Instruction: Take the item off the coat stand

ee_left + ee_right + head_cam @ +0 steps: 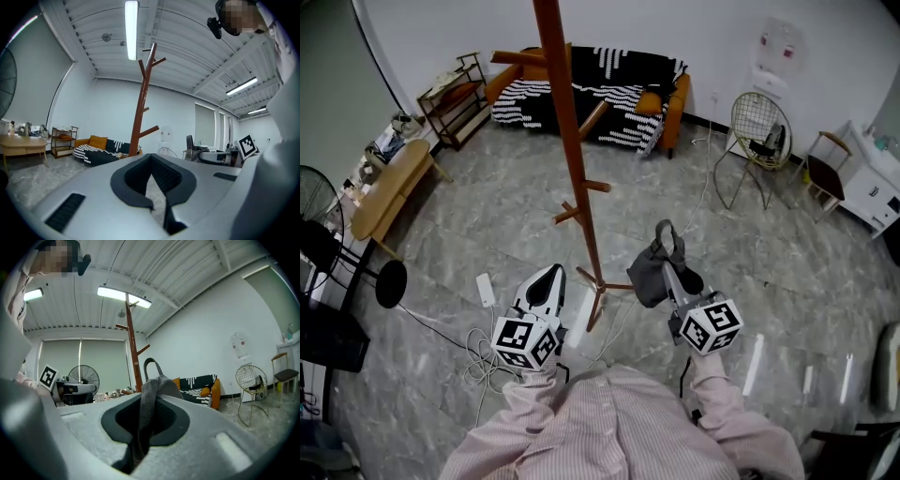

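Note:
The brown wooden coat stand (572, 159) rises from the floor straight in front of me; it also shows in the left gripper view (142, 108) and the right gripper view (133, 357). A grey bag (649, 272) with a dark handle hangs free to the right of the pole, off the pegs. My right gripper (667, 270) is shut on the strap of the grey bag (157, 385), which runs down between the jaws of my right gripper (143, 423). My left gripper (547, 274) is left of the stand's base, its jaws together and empty (152, 180).
A sofa with a striped blanket (591, 89) stands at the far wall. A wire chair (759, 131) and a white cabinet (872, 183) are to the right. A wooden table (389, 183), a shelf (455, 94) and a fan (314, 234) are to the left. Cables and a power strip (486, 291) lie near the stand's feet.

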The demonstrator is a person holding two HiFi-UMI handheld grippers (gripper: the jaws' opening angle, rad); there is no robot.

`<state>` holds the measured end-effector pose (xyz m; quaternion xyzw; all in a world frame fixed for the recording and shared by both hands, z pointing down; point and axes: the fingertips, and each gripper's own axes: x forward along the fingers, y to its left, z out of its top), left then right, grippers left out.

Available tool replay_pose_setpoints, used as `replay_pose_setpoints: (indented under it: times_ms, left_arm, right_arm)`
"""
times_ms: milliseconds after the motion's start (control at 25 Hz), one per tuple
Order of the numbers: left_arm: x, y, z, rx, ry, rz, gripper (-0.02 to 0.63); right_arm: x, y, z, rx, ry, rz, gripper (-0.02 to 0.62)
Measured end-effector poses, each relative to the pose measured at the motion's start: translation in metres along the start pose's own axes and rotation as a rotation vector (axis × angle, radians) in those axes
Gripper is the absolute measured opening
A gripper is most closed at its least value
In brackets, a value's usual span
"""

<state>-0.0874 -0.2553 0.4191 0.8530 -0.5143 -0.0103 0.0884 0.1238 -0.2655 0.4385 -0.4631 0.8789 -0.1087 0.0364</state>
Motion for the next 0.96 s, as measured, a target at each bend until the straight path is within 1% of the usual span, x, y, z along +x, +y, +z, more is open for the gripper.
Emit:
replay_pose_setpoints:
  times_ms: [320,720,960]
  left_arm:
    - [-0.002,0.009,0.001,-0.002,-0.009,0.03,0.002]
    - [-0.004,0.023,-0.003,-0.006,0.005,0.059,0.002]
    - [-0.004,0.028,-0.003,-0.001,0.002,0.062,0.002]
  right_arm:
    - [-0.001,-0.005,0.007,-0.008,-0.022,-0.024,0.021]
    - [-0.002,-0.014,0.01,-0.004,-0.027,-0.054,0.021]
    - [-0.004,-0.018,0.008,-0.007,-0.028,-0.069,0.021]
